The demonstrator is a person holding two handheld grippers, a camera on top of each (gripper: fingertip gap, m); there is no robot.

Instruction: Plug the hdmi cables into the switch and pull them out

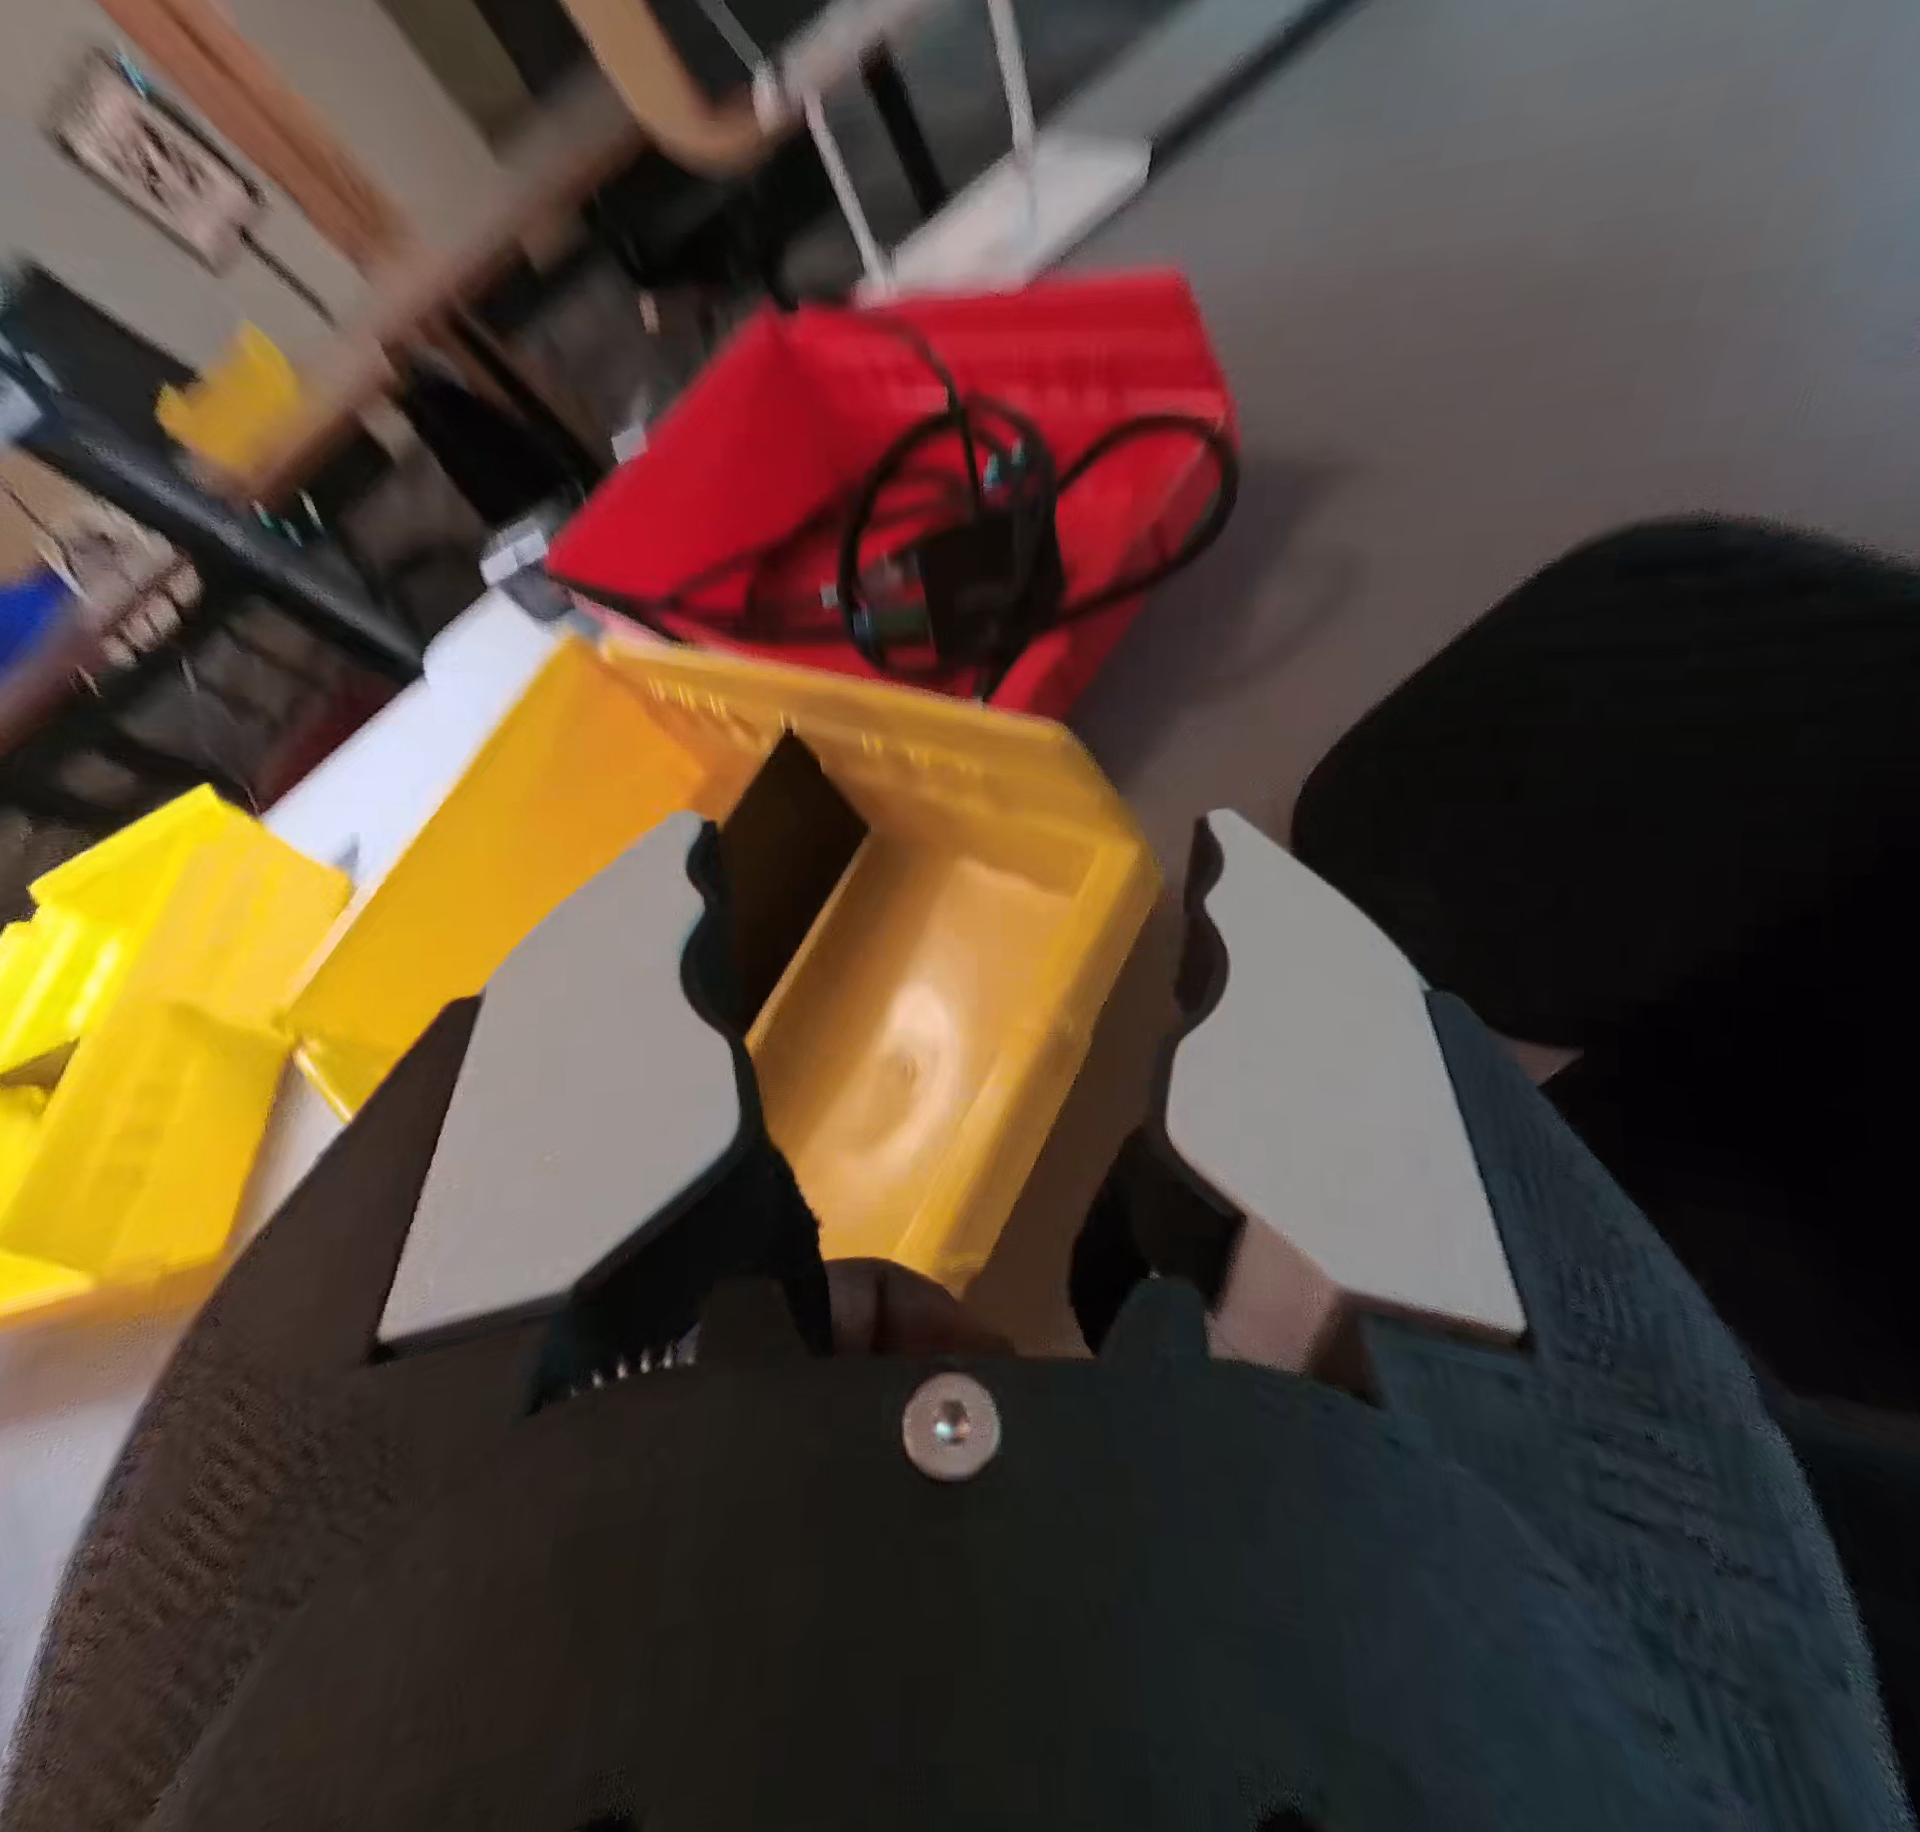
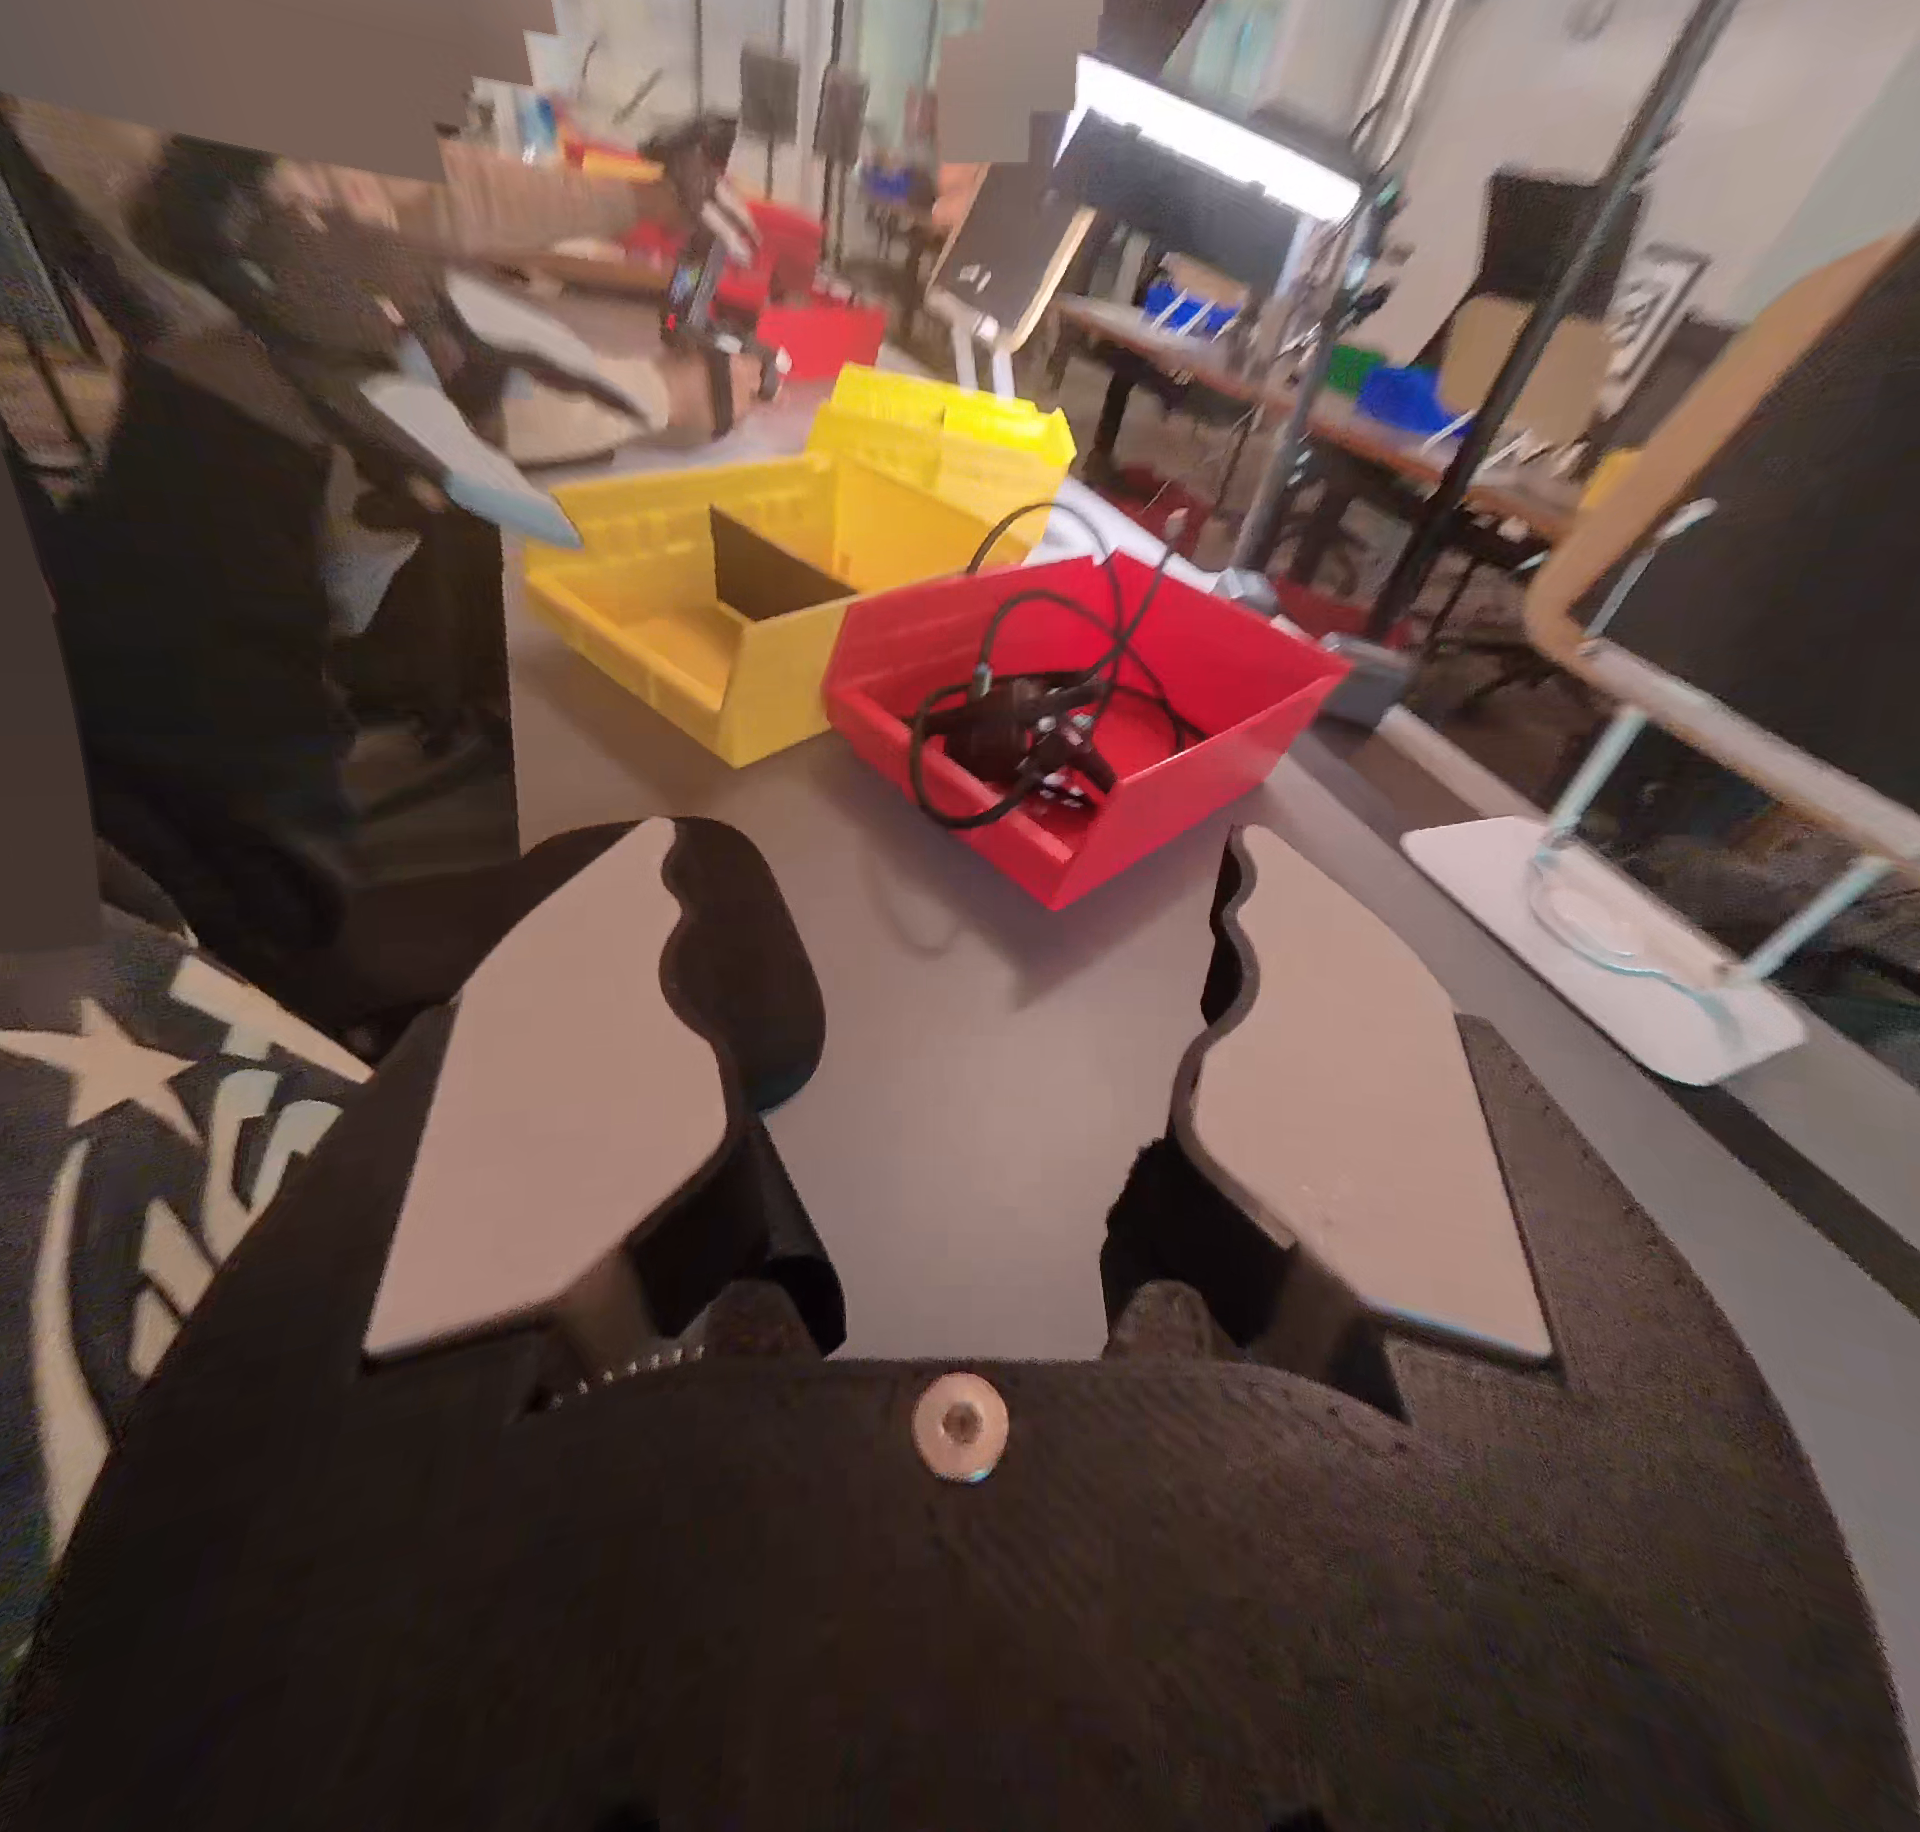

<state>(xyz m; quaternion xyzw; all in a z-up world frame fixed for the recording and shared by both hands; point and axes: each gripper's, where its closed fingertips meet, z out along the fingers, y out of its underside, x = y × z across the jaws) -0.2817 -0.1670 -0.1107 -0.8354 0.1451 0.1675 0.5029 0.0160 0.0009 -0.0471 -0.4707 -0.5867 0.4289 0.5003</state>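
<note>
A red bin point(image 2: 1195, 660) on the grey table holds a tangle of black HDMI cables point(image 2: 1049, 629) and a small black switch point(image 2: 997, 722). It shows in the left wrist view too, red bin point(image 1: 727, 473) with the cables point(image 1: 935, 535) inside. My left gripper point(image 1: 951, 847) is open and empty, tilted, hovering over a yellow bin point(image 1: 914, 1003). My right gripper point(image 2: 951, 857) is open and empty above the table, short of the red bin. The left gripper's finger also shows at far left in the right wrist view point(image 2: 488, 478).
The yellow bin point(image 2: 665, 619) with a black divider point(image 2: 769, 567) stands left of the red bin, more yellow bins point(image 2: 956, 432) behind. A person's patterned sleeve point(image 2: 135, 1107) is at lower left. A white lamp base point(image 2: 1600, 951) stands at right. A dark chair point(image 1: 1662, 847) sits beside the table.
</note>
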